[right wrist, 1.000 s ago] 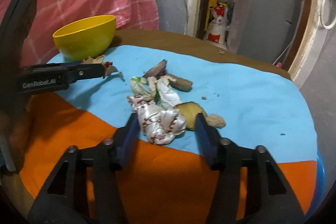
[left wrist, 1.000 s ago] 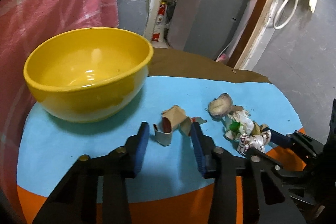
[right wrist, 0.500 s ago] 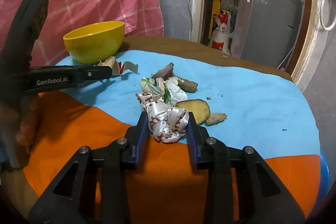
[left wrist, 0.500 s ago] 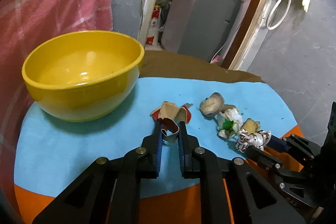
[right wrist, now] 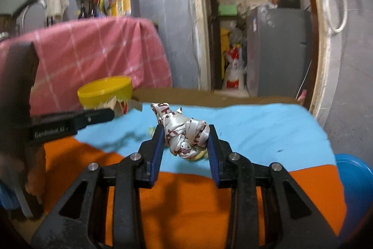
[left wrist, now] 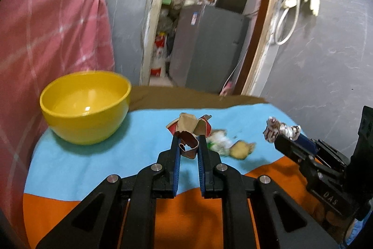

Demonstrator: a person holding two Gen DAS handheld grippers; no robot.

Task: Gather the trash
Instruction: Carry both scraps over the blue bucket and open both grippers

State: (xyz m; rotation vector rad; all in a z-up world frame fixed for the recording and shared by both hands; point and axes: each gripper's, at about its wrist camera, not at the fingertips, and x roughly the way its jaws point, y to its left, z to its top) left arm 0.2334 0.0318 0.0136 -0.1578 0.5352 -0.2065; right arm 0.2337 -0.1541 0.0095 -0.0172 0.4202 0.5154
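Crumpled wrapper [right wrist: 185,132] between right hand-held gripper [right wrist: 185,140] pads

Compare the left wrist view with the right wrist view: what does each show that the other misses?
Only the left wrist view shows the bowl's bare inside and the scraps left on the cloth. Only the right wrist view shows a blue tub beside the table. Both show the yellow bowl, the left gripper shut on torn cardboard, and the right gripper shut on a crumpled wrapper.
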